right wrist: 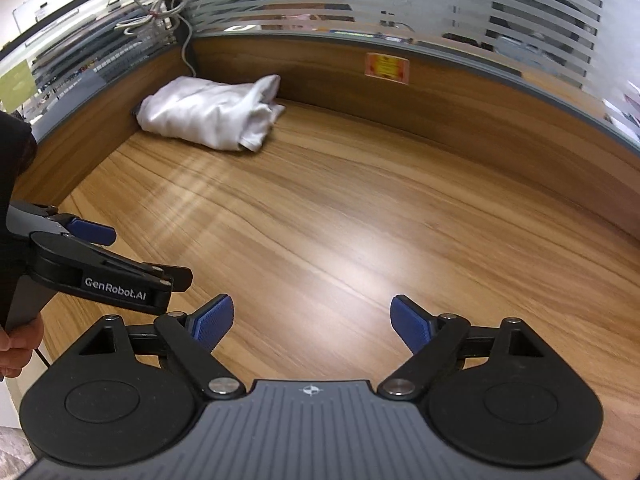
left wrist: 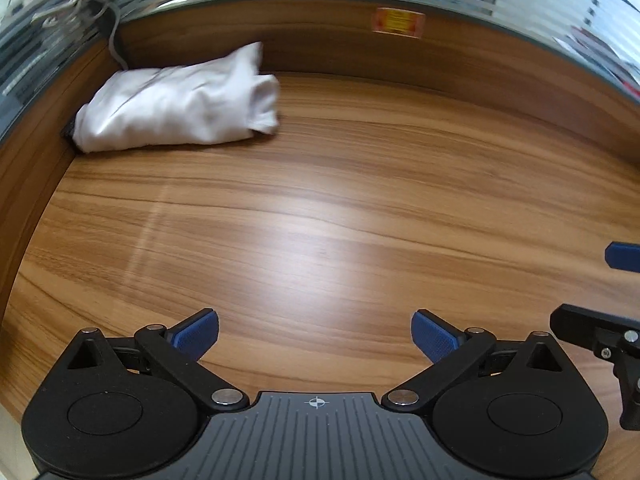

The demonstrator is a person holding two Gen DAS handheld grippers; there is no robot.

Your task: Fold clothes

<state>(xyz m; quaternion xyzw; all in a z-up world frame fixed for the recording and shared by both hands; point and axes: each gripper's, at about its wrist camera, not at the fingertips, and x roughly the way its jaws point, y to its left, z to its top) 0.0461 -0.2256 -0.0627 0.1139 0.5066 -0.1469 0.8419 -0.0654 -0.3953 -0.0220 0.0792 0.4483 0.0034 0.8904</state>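
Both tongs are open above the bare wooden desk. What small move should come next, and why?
Probably bring both tongs toward the white garment in the far left corner. The left tongs and right tongs hold nothing, and the garment lies bunched against the desk's wall, out of reach.

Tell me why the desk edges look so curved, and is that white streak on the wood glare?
Left wrist view: the fisheye lens bends the wooden desk into a bowl; a pale glare patch sits mid-desk; the white folded garment is slightly smeared. Right wrist view: same bending, softer sheen, wood grain streaked by blur on the left.
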